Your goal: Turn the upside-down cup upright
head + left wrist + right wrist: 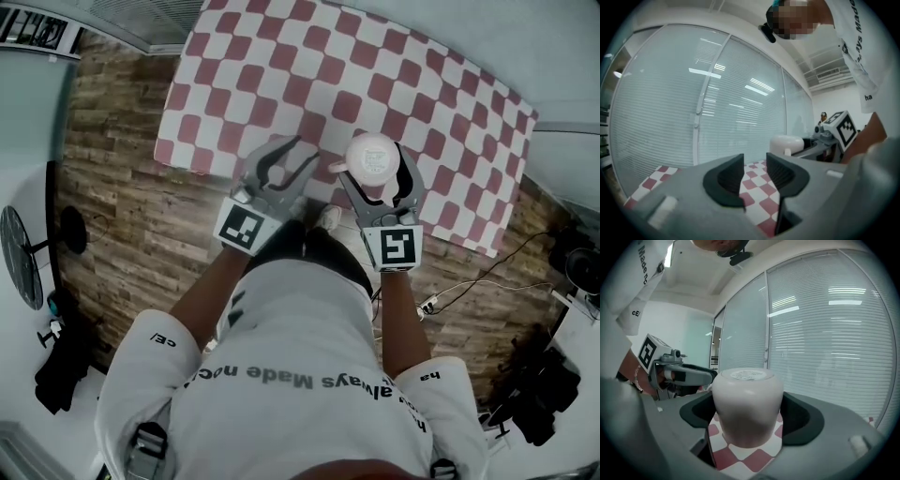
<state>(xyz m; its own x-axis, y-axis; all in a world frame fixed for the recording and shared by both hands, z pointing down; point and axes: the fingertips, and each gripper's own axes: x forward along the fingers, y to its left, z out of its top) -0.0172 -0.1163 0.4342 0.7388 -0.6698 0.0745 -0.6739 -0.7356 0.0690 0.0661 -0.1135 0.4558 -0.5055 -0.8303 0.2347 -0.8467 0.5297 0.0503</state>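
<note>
A white cup is upside down, its labelled base facing up, a small handle at its left side. My right gripper is shut on its body, one pad on each side, and holds it in the air over the near edge of the red-and-white checked tablecloth. To its left my left gripper hangs at about the same height, its jaws apart with nothing between them. The left gripper view shows the cup to the right, still between the right gripper's jaws.
The checked cloth covers a table that stands on a wood-plank floor. A fan stands at the left, cables and dark equipment lie at the right. A glass wall with blinds rises beyond the table.
</note>
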